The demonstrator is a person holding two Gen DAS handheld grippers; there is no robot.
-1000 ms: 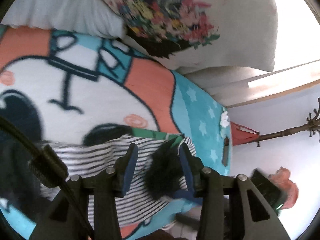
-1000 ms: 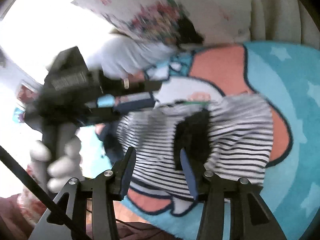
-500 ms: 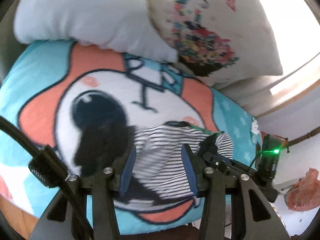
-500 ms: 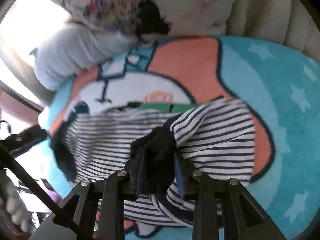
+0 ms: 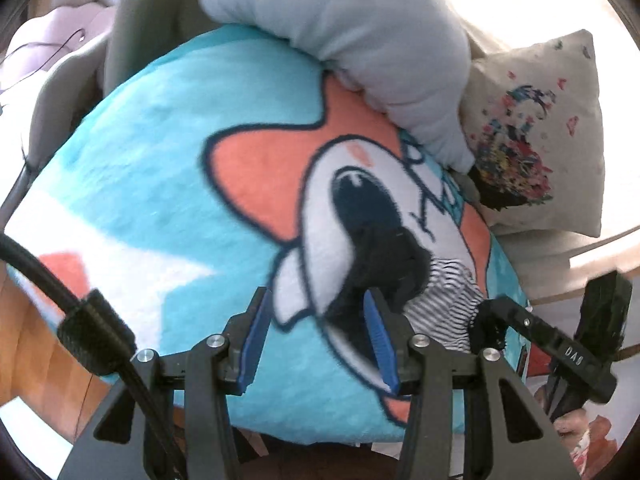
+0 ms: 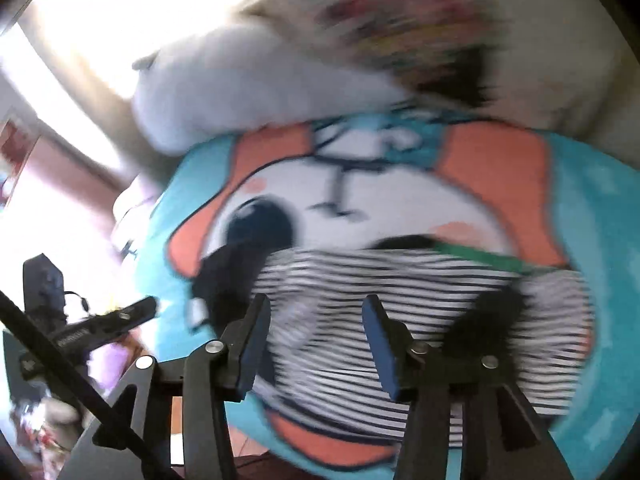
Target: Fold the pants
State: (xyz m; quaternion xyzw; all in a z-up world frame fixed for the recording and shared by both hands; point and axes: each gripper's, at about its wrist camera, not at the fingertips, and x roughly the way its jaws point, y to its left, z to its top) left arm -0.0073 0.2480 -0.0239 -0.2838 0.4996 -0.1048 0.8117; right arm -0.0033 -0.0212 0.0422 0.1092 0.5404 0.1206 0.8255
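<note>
The black-and-white striped pants (image 6: 400, 300) lie bunched on a cartoon-print blanket (image 6: 600, 208), with a black fuzzy part (image 6: 228, 276) at their left end and another (image 6: 492, 312) at the right. My right gripper (image 6: 316, 336) is open and empty, just above the near edge of the pants. In the left wrist view the pants (image 5: 444, 296) lie to the right, with the black part (image 5: 380, 256) nearest. My left gripper (image 5: 316, 336) is open and empty over the blanket (image 5: 168, 168), left of the pants. The right gripper's body (image 5: 560, 352) shows at far right.
A grey-white pillow (image 5: 360, 40) and a floral cushion (image 5: 532, 140) rest at the head of the blanket. The blanket's near edge drops to a wooden floor (image 5: 40, 340). The left gripper's body (image 6: 92, 328) shows at lower left in the right wrist view.
My right gripper has let go of the black part of the pants and opened. My left gripper has swung left, away from the pants. Both views have shifted.
</note>
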